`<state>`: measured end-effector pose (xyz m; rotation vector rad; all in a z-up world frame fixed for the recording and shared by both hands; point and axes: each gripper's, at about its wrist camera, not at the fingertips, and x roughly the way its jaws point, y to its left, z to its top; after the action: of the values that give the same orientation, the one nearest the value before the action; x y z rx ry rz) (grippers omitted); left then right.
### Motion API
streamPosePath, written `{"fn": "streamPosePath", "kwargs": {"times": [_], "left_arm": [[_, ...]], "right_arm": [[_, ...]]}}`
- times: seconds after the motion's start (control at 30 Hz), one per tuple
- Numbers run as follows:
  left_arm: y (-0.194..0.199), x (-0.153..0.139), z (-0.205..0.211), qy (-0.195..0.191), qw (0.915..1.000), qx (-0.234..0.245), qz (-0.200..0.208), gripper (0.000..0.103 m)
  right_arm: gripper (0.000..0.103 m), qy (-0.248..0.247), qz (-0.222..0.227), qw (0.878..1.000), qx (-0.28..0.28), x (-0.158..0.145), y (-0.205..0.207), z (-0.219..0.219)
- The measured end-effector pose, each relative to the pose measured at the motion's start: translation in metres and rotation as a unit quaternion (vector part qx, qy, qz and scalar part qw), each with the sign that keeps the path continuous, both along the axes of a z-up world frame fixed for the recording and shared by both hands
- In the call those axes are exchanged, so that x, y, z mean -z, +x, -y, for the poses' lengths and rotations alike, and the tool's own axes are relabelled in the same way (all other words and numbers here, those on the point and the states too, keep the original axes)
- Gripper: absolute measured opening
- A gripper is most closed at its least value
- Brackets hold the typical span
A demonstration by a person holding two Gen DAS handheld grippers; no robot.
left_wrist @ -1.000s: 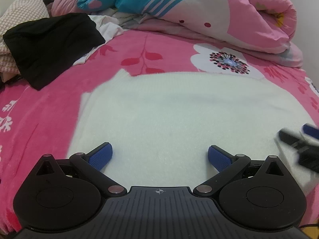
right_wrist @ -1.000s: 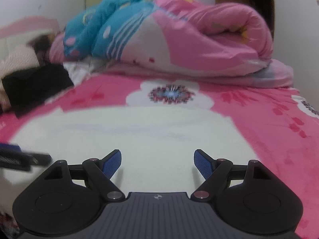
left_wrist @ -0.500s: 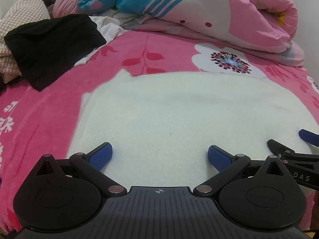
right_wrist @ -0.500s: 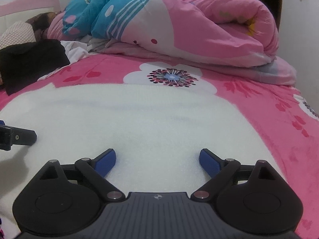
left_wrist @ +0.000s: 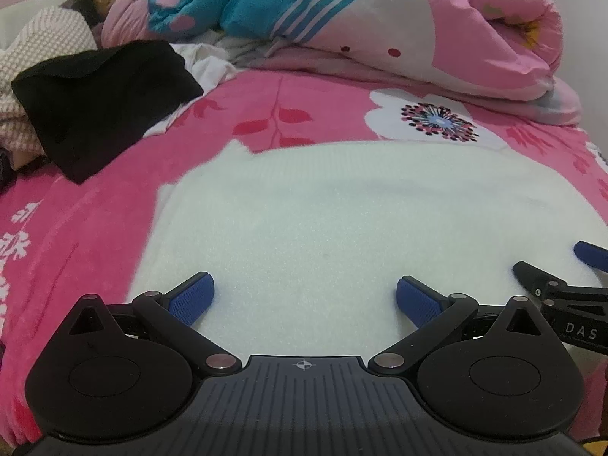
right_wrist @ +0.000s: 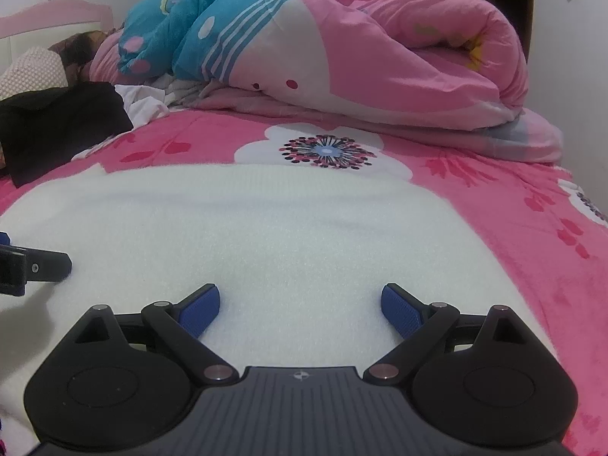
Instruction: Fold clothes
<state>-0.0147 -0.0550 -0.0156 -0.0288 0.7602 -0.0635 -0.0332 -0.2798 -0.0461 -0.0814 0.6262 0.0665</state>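
A white fleecy garment (left_wrist: pixel 342 209) (right_wrist: pixel 266 228) lies spread flat on the pink flowered bedspread (left_wrist: pixel 95 235) (right_wrist: pixel 532 209). My left gripper (left_wrist: pixel 304 296) hovers open over the garment's near left part, with nothing between its blue pads. Over the near right part my right gripper (right_wrist: pixel 300 304) is open too, and nothing sits between its pads. In the left wrist view the right gripper (left_wrist: pixel 558 277) shows at the right edge. One black finger of the left gripper (right_wrist: pixel 34 266) pokes in at the left edge of the right wrist view.
A black garment (left_wrist: pixel 95 102) (right_wrist: pixel 57 125) lies at the far left over white cloth (left_wrist: pixel 205 64). A rolled pink and blue quilt (left_wrist: pixel 380 26) (right_wrist: pixel 361 49) fills the back of the bed. A person (left_wrist: pixel 91 7) lies at the far left by the headboard.
The right gripper has swung in from the right and settled beside the left one. Its view has steadied and dropped closer to the white garment. Both stay open.
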Motion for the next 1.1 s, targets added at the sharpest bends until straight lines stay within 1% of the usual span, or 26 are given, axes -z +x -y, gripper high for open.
{"fn": "streamPosePath", "kwargs": {"times": [0.17, 0.2, 0.33, 0.47, 0.57, 0.67, 0.73, 0.77, 0.8, 0.83, 0.87, 0.93, 0.97, 1.1], "left_arm": [[-0.007, -0.002, -0.003, -0.008, 0.9997, 0.004, 0.023, 0.103], [-0.011, -0.003, -0.004, -0.010, 0.9993, 0.007, 0.035, 0.103], [-0.016, -0.007, -0.001, 0.008, 0.9968, 0.028, 0.074, 0.103], [-0.003, -0.009, -0.013, -0.020, 0.9953, 0.022, 0.092, 0.103], [0.013, -0.013, -0.035, -0.051, 0.9934, -0.004, 0.103, 0.102], [0.030, -0.014, -0.060, -0.071, 0.9907, -0.036, 0.110, 0.097], [0.040, -0.011, -0.077, -0.086, 0.9892, -0.054, 0.106, 0.089], [0.043, -0.008, -0.084, -0.094, 0.9886, -0.061, 0.101, 0.075], [0.045, -0.005, -0.090, -0.105, 0.9880, -0.068, 0.091, 0.067], [0.047, -0.001, -0.096, -0.115, 0.9873, -0.073, 0.081, 0.064], [0.046, 0.002, -0.101, -0.128, 0.9864, -0.073, 0.072, 0.058], [0.040, 0.007, -0.110, -0.150, 0.9844, -0.069, 0.062, 0.057], [0.036, 0.008, -0.112, -0.153, 0.9842, -0.065, 0.060, 0.055], [0.023, 0.012, -0.121, -0.182, 0.9803, -0.058, 0.052, 0.044]], "right_arm": [[0.095, 0.001, 0.005, 1.000, -0.001, 0.000, -0.001, 0.001], [0.095, 0.000, 0.005, 1.000, -0.001, 0.000, -0.001, 0.001], [0.095, -0.001, 0.005, 1.000, -0.004, 0.000, -0.001, 0.001], [0.096, -0.002, 0.004, 1.000, -0.008, -0.001, 0.000, 0.002], [0.097, -0.004, 0.000, 1.000, -0.009, -0.002, 0.002, 0.002], [0.097, -0.004, 0.000, 1.000, -0.009, -0.001, 0.002, 0.001], [0.097, -0.003, 0.003, 1.000, -0.007, -0.001, 0.002, 0.001], [0.098, -0.002, 0.004, 1.000, -0.006, 0.000, 0.002, 0.000], [0.098, -0.002, 0.004, 1.000, -0.005, 0.000, 0.002, 0.000], [0.098, -0.002, 0.005, 1.000, -0.004, 0.000, 0.002, -0.001], [0.098, -0.002, 0.005, 1.000, -0.002, 0.000, 0.003, -0.001], [0.099, -0.003, 0.004, 1.000, 0.000, 0.000, 0.003, -0.002], [0.099, -0.003, 0.004, 1.000, 0.001, 0.000, 0.004, -0.002], [0.100, -0.002, 0.004, 1.000, 0.002, 0.001, 0.004, -0.002]]}}
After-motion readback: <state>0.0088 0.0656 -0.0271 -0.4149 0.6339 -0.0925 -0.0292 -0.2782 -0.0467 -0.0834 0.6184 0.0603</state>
